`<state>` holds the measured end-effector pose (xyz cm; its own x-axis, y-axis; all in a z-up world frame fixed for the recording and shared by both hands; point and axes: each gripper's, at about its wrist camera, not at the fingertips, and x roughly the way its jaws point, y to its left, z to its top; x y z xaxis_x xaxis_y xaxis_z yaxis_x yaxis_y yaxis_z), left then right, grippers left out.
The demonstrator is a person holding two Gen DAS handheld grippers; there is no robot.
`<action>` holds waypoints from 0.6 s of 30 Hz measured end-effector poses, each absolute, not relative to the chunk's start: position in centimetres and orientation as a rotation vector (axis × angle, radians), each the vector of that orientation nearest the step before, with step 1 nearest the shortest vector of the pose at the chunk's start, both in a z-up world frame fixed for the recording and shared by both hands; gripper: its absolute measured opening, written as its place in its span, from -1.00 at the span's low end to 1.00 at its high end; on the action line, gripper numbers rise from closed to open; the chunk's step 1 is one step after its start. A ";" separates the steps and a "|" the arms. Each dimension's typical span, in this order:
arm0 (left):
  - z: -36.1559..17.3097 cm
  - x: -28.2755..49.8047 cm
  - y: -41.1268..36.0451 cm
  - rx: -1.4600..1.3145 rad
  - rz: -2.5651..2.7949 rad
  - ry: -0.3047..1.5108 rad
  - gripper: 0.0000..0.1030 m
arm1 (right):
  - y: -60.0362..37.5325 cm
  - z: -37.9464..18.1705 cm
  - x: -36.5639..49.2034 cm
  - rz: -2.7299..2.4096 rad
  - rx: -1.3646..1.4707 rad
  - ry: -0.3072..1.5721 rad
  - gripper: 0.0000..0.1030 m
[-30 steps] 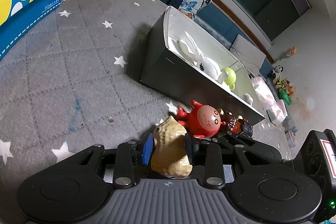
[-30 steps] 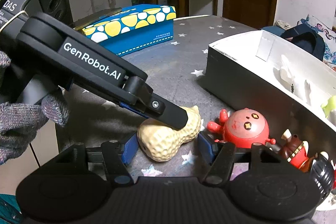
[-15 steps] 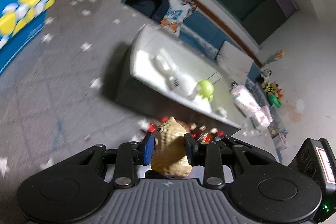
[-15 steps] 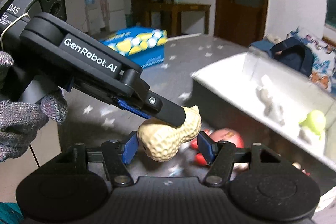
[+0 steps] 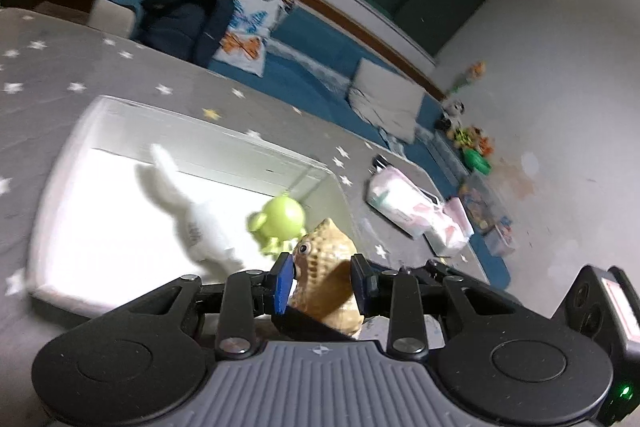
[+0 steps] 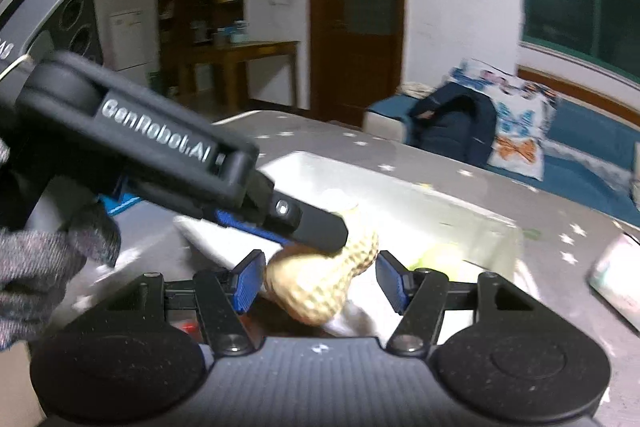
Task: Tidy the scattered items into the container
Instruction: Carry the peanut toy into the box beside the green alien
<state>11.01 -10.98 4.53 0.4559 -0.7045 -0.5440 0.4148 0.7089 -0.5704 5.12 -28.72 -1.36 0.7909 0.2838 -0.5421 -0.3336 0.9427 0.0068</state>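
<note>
My left gripper (image 5: 323, 281) is shut on a tan peanut toy (image 5: 326, 267) and holds it in the air above the near edge of the white box (image 5: 52, 195). Inside the box lie a white rabbit figure (image 5: 188, 215) and a green toy (image 5: 280, 217). In the right wrist view the left gripper's fingers (image 6: 316, 227) clamp the peanut toy (image 6: 324, 283), which hangs between my right gripper's (image 6: 320, 281) open blue pads without touching them. The white box (image 6: 400, 199) is blurred behind it.
The grey star-patterned cloth (image 5: 48, 67) covers the table. Pink and white packets (image 5: 404, 203) lie on it beyond the box. A blue sofa with a dark bag (image 5: 188, 23) and cushions stands past the table's far edge.
My left gripper has lifted the peanut toy off the cloth and carried it up over the white box. The right gripper rose along with it and stayed open. The red toys have left both views.
</note>
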 end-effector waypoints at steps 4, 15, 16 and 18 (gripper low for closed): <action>3.1 12.8 -13.4 -0.390 -0.728 0.887 -0.39 | -30.7 -2.4 6.7 0.291 -0.063 0.609 0.21; -0.1 14.9 -15.6 -0.383 -0.711 0.988 -0.39 | -32.2 -5.8 9.7 0.261 -0.075 0.721 0.24; -0.3 15.0 -15.7 -0.381 -0.707 0.996 -0.39 | -32.5 -6.0 9.7 0.263 -0.076 0.727 0.24; -0.6 15.2 -15.8 -0.374 -0.699 1.003 -0.40 | -32.6 -6.2 9.9 0.272 -0.072 0.741 0.26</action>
<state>15.23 -15.84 -0.63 0.3486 -0.6871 -0.6374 0.3603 0.7261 -0.5856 9.92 -32.65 -6.24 0.7044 0.2187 -0.6753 -0.2695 0.9625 0.0307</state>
